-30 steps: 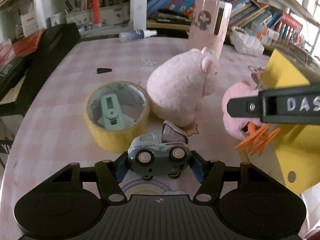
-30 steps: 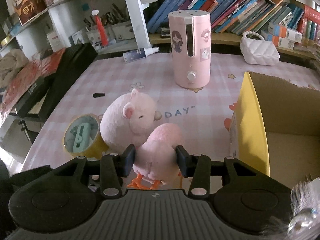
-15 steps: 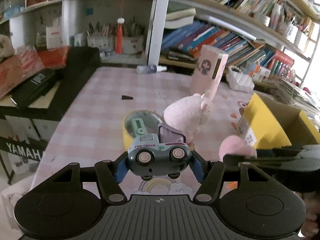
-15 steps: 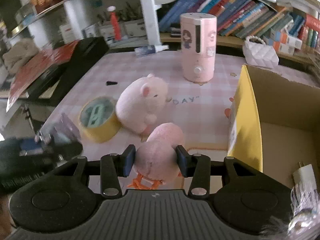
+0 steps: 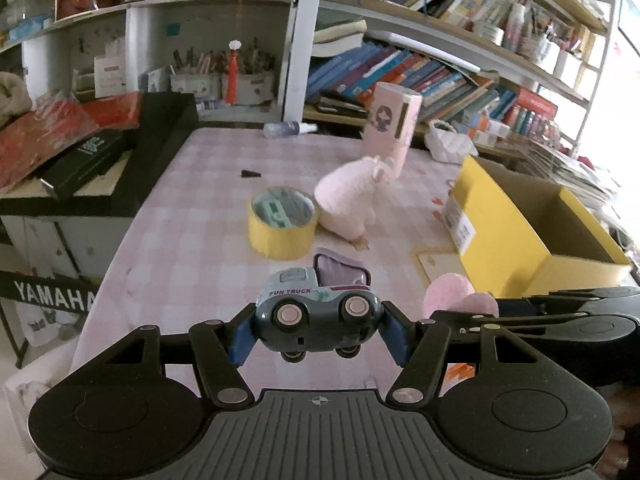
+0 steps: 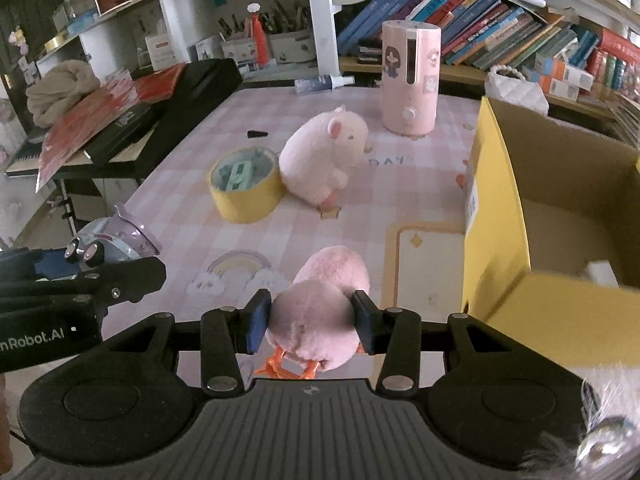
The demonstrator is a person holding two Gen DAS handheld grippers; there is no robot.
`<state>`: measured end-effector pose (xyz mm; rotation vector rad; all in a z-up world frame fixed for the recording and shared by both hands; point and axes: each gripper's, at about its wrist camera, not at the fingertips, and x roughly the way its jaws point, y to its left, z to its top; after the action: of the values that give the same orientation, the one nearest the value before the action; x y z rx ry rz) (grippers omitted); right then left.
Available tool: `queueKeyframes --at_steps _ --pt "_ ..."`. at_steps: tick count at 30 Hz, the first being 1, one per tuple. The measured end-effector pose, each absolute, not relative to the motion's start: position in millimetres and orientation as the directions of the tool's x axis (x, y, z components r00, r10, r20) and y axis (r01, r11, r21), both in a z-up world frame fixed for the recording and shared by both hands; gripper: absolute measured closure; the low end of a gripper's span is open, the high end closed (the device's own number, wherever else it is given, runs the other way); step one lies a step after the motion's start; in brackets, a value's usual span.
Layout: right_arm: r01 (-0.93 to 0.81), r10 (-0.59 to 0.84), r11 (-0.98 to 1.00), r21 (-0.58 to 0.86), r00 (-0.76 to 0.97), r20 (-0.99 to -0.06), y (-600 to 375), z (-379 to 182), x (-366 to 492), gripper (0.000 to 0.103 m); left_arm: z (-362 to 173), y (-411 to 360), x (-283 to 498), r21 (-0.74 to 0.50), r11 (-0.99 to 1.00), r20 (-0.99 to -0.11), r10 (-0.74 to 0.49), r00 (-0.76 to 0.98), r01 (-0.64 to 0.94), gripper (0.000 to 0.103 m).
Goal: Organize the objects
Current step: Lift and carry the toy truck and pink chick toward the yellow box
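— Progress? Left gripper (image 5: pixel 318 330) clamped on toy truck (image 5: pixel 318 320), right gripper (image 6: pixel 312 322) clamped on pink chick plush (image 6: pixel 320 312), both aloft over the tabletop (image 6: pixel 420 248).
— Still out: pig plush (image 6: pixel 320 160), tape roll (image 6: pixel 244 186). Open room rightward; mind the yellow box (image 6: pixel 496 216) near wall.

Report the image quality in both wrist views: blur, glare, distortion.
Left wrist view: the window at the right edge is blown out, shelves bow from fisheye, the toy truck in the left gripper is sharp. Right wrist view: the yellow box near corner is smeared, the plush chick in the right gripper is crisp.
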<state>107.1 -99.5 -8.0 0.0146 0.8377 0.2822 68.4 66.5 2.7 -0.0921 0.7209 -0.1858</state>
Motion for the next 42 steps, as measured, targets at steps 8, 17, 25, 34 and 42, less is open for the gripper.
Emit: queueKeyframes --at_steps 8,17,25,34,42 --pt "-0.179 0.22 0.974 0.136 0.64 -0.736 -105 -9 57 0.061 2 63 32 -0.138 0.972 -0.648 -0.234 0.725 0.191 0.039" --pt "-0.091 0.172 0.985 0.149 0.65 -0.74 -121 -14 4 0.061 -3 45 -3 -0.131 0.948 -0.657 -0.302 0.69 0.29 0.039" --pt "0.039 0.091 0.987 0.155 0.66 -0.746 -149 -16 -35 0.061 -3 18 -19 -0.126 0.908 -0.655 -0.378 0.654 0.4 0.039" --pt "0.176 -0.005 0.973 0.147 0.658 -0.753 -183 -16 -66 0.061 -4 -17 -23 -0.126 0.849 -0.648 -0.462 0.606 0.512 0.039" --pt "0.264 -0.066 0.953 0.148 0.66 -0.748 -211 -15 -76 0.061 -3 -48 -15 -0.123 0.808 -0.635 -0.511 0.58 0.576 0.039"
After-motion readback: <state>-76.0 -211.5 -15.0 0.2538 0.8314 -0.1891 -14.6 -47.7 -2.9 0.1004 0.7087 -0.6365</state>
